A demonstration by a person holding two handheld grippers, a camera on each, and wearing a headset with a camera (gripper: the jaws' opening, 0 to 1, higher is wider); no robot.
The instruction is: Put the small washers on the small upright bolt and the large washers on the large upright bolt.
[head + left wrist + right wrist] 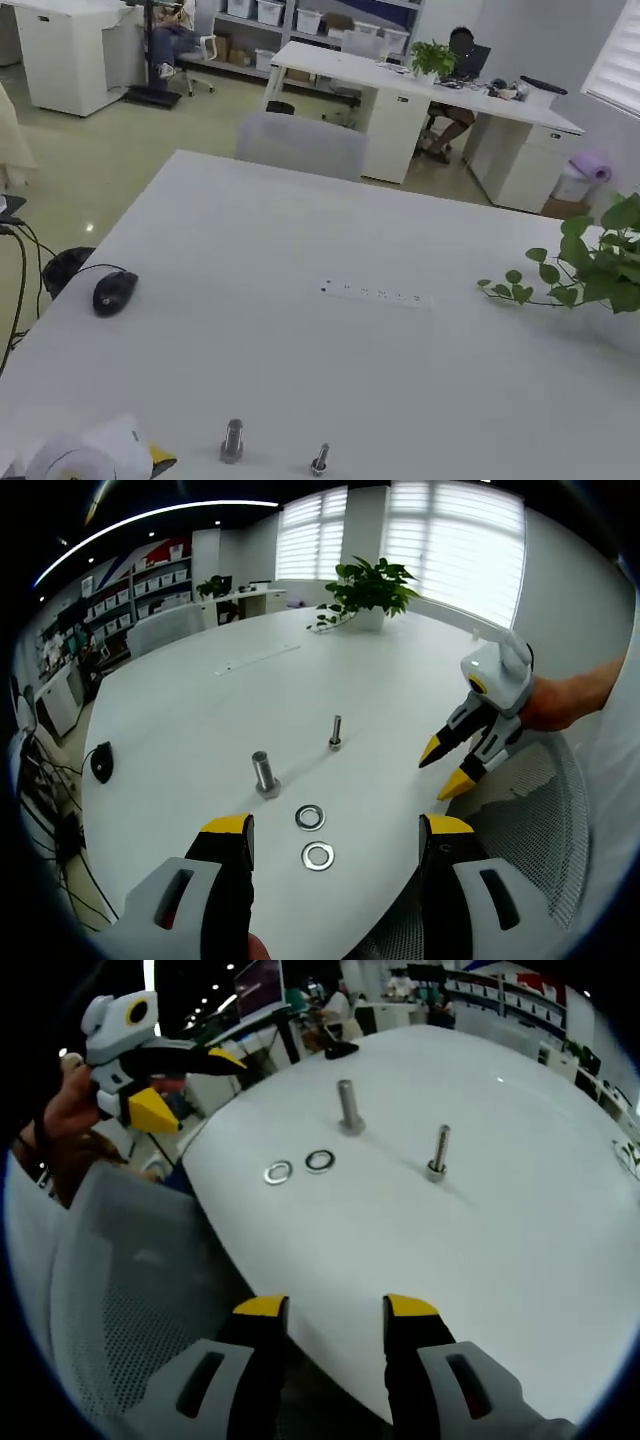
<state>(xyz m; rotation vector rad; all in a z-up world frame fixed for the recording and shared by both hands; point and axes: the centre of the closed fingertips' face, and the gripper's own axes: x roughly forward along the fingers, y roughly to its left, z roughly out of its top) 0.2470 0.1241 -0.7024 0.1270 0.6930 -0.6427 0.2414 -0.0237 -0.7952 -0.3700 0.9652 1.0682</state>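
Left gripper (335,825) and right gripper (335,1305) both gape wide, empty, off the near edge; two washers (318,856) lie flat just inside, large bolt (263,772) then small bolt (335,732) beyond: a skidding pinch may flick one off the table (200,710).

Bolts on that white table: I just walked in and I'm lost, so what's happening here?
A person holds a two-jaw gripper in each hand at the near edge of the table. The left gripper and the right gripper are both open and empty. The large bolt and the small bolt stand upright, bare. Two washers lie flat beside the large bolt, not yet picked up.
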